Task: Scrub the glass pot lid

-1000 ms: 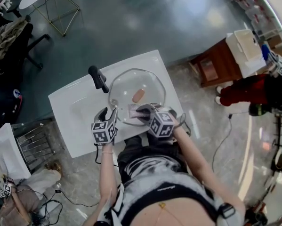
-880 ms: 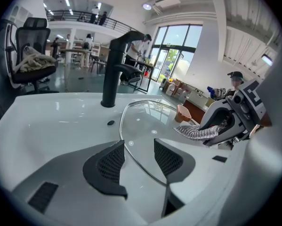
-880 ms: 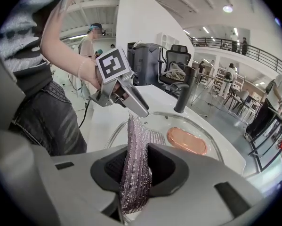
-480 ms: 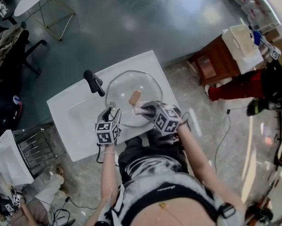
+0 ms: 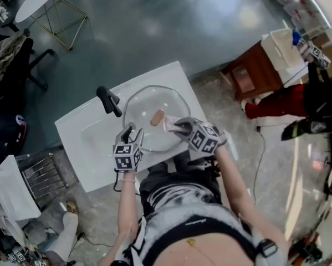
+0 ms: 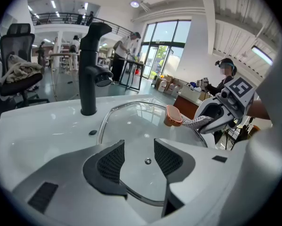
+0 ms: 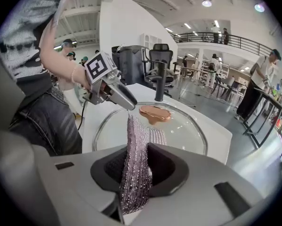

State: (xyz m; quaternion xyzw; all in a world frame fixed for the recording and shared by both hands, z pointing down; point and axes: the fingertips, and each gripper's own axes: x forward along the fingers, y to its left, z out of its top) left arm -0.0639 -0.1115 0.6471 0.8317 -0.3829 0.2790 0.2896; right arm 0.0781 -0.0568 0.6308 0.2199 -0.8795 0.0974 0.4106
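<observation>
Mid-scrub, I'd judge: glass pot lid (image 5: 144, 105) lies flat, dome and copper knob (image 5: 157, 117) up, on the white sink counter (image 5: 85, 134), at 4 o'clock of the black faucet (image 5: 109, 100). Right tool (image 7: 138, 166) is clamped on a silver mesh scourer (image 7: 137, 149), whose free end lies at 4 o'clock of the knob. Left tool (image 6: 138, 157) has its jaws apart over the 7 o'clock rim, holding nothing. No suds show, so the cleaned share is unclear. The lid is near round with no real long axis; the knob runs 1 to 7 o'clock

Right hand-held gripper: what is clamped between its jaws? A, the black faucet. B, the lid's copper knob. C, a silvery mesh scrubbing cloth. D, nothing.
C: the right gripper view shows the right hand-held gripper shut on a silvery mesh scrubbing cloth.
</observation>
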